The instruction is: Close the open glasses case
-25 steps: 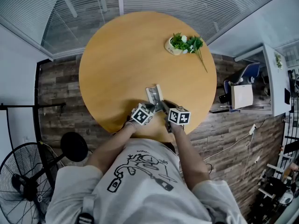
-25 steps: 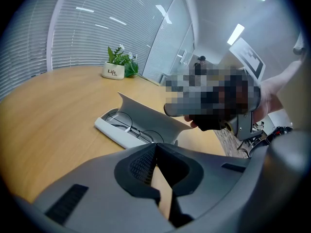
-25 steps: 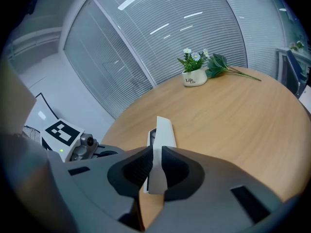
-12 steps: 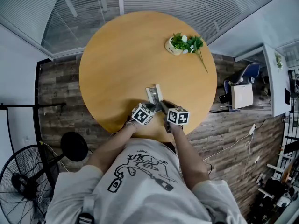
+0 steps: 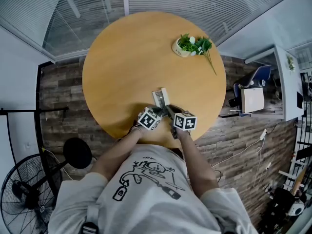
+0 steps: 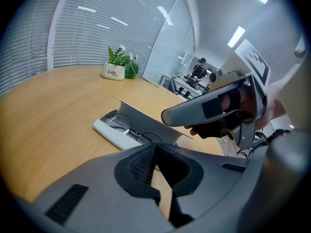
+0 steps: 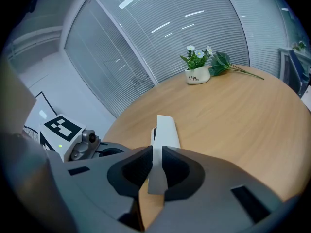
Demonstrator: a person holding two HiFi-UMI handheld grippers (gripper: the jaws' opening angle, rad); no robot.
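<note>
I judge the lid-closing step is in hand: the right claw [image 7: 154,171] is clenched on the raised lid [image 7: 164,130] of the glasses case [image 6: 108,130], which lies by the person's edge of the worktop [image 5: 126,57], while the left claw [image 6: 156,161] sits pinched empty beside it, so the next move calls for swinging the lid down over the spectacles [image 6: 132,130].

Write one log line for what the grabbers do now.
right gripper: shut on pale grey case lid | left gripper: shut, empty | pale grey glasses case: open, lid raised | thin wire glasses: inside
</note>
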